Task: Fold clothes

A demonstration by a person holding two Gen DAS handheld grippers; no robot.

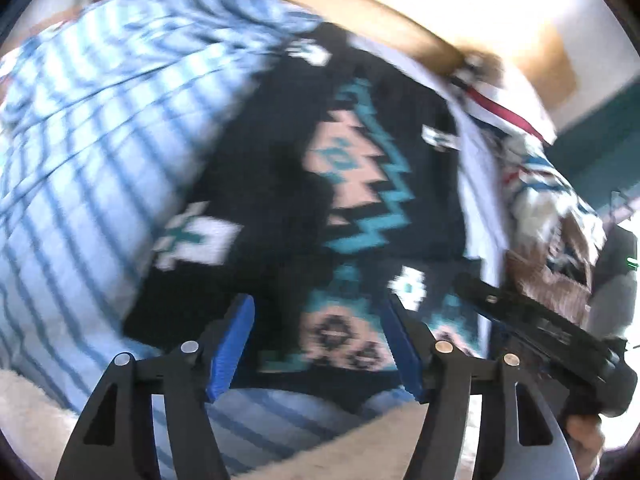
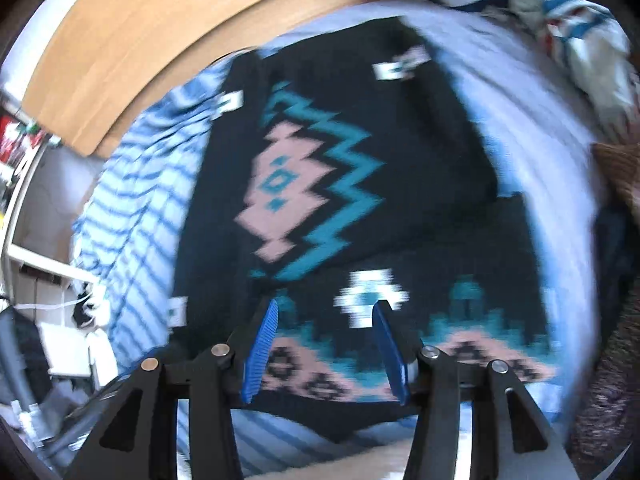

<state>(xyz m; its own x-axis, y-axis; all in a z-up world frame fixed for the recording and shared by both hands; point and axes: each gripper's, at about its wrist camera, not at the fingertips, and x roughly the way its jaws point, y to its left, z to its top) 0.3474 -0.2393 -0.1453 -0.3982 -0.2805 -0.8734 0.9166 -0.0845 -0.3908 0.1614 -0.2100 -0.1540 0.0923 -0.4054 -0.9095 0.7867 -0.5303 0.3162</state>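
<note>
A black knitted sweater (image 1: pixel 280 184) with teal zigzags and pink diamonds lies folded on a blue-striped bedcover (image 1: pixel 88 128). In the right wrist view the same sweater (image 2: pixel 320 160) fills the middle, its patterned hem nearest me. My left gripper (image 1: pixel 320 344) hangs above the sweater's near edge, blue pads wide apart, nothing between them. My right gripper (image 2: pixel 325 344) also stands open over the hem, nothing pinched between its pads. The right gripper's black body (image 1: pixel 552 332), with the hand holding it, shows at the right of the left wrist view. Both views are motion-blurred.
A pile of other clothes (image 1: pixel 540 184), white with red and blue stripes, lies at the right of the bed; the same pile (image 2: pixel 560 20) sits top right in the right wrist view. A wooden headboard (image 2: pixel 180 40) runs behind. Shelves and clutter (image 2: pixel 40 280) stand left of the bed.
</note>
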